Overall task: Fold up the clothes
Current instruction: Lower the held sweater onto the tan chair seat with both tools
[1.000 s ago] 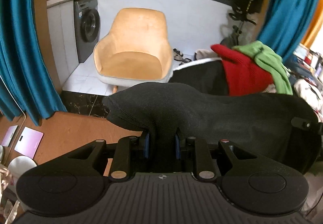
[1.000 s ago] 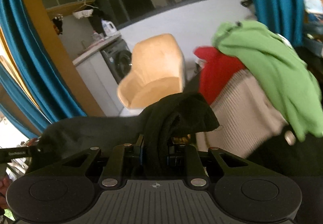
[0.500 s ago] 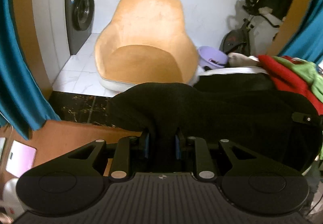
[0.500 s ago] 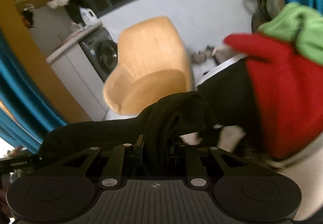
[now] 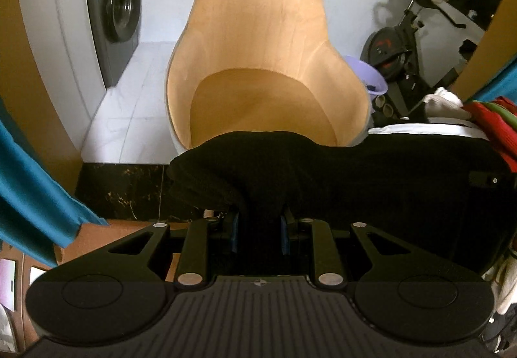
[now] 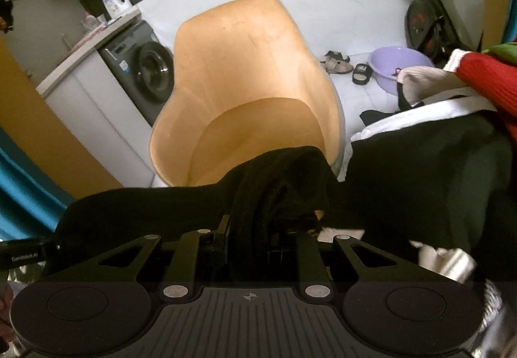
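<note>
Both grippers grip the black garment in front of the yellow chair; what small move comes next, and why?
Probably lower it onto the yellow chair: the left gripper and right gripper both clamp the black garment, stretched between them just before the bare seat.

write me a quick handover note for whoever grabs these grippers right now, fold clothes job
Left gripper: shut on the black garment.
Right gripper: shut on the same garment's other end; it hangs stretched between the two, in front of the tan chair.
Pile of unfolded clothes, red sweater on top, lies to the right.
Done: garment picked up and spread. No fold visible yet.
Left: fold it, set it down, then work through the pile.
</note>
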`<state>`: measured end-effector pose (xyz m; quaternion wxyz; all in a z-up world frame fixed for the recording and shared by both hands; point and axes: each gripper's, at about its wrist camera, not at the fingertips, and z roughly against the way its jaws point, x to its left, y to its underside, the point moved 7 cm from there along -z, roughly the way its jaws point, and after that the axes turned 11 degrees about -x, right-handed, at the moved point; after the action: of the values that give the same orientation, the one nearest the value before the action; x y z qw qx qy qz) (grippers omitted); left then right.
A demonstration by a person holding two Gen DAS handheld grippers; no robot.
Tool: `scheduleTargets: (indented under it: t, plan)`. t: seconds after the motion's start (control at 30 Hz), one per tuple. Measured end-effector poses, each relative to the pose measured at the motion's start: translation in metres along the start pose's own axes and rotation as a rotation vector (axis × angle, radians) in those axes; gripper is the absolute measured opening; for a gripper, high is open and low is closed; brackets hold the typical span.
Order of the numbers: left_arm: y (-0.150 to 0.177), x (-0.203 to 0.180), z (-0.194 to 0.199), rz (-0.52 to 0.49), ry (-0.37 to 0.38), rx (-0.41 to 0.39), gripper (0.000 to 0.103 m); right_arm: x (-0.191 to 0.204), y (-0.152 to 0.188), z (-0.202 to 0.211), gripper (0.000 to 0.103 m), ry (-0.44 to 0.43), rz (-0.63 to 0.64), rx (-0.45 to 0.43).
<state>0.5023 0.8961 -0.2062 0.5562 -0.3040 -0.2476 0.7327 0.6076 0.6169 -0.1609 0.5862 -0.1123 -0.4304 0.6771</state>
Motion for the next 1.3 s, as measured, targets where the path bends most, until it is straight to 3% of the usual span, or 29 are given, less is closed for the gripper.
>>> scheduleTargets:
  t: [0.2,0.43,0.57,0.7,0.83,0.9,1.0,1.2,1.3]
  plan:
    - [-0.046,0.019,-0.087,-0.025,-0.028,0.048,0.024,-0.012,-0.030,-0.099,0.017,-0.008,-0.006,0.061]
    - [-0.075,0.029,-0.244,-0.012,-0.113,0.201,0.024,-0.043,-0.072,-0.244,0.017,-0.012,0.004,0.189]
    - [-0.090,0.026,-0.317,0.007,-0.133,0.245,0.024,-0.053,-0.100,-0.322,0.017,-0.010,0.067,0.251]
    - [-0.133,0.023,-0.356,-0.035,-0.121,0.210,0.024,-0.053,-0.131,-0.384,0.017,-0.013,0.120,0.270]
    - [-0.185,0.036,-0.375,-0.072,-0.105,0.142,0.024,-0.045,-0.173,-0.425,0.017,-0.038,0.125,0.196]
    - [-0.198,0.050,-0.394,-0.067,-0.088,0.150,0.024,-0.050,-0.178,-0.449,0.017,-0.029,0.118,0.186]
    - [-0.182,0.068,-0.436,-0.072,-0.069,0.233,0.024,-0.067,-0.165,-0.495,0.017,0.012,0.098,0.224]
    - [-0.100,0.088,-0.514,-0.156,-0.091,0.455,0.026,-0.107,-0.084,-0.581,0.017,0.118,0.123,0.433]
    - [-0.086,0.087,-0.519,-0.172,-0.084,0.473,0.026,-0.117,-0.064,-0.591,0.018,0.157,0.120,0.483]
